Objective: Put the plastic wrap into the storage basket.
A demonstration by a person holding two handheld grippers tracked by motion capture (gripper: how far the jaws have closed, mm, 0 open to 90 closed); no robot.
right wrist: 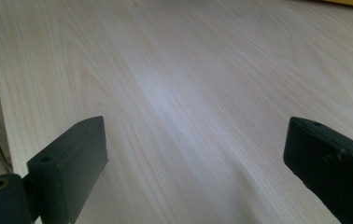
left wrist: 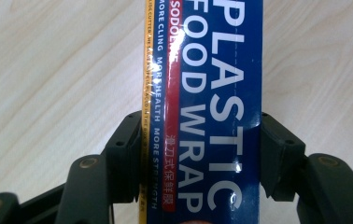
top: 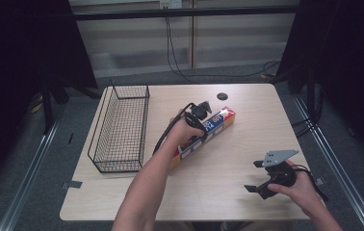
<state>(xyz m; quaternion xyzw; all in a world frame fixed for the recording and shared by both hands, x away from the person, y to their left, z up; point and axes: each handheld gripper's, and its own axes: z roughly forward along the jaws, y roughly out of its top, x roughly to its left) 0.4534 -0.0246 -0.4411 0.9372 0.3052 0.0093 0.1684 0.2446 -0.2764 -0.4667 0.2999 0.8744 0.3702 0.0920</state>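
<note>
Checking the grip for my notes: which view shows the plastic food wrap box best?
The left gripper view: the plastic food wrap box shows close, label legible, jaws pressing both sides. The high view shows the whole box lying diagonally, small. The right gripper view shows bare table.

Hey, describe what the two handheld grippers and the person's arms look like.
Both grippers are black. The left gripper trails a black cable; the right gripper carries a grey three-cornered plate with small holes. Their fingers are blocky, matte black, with screw holes. The forearms are bare, no sleeves visible.
</note>
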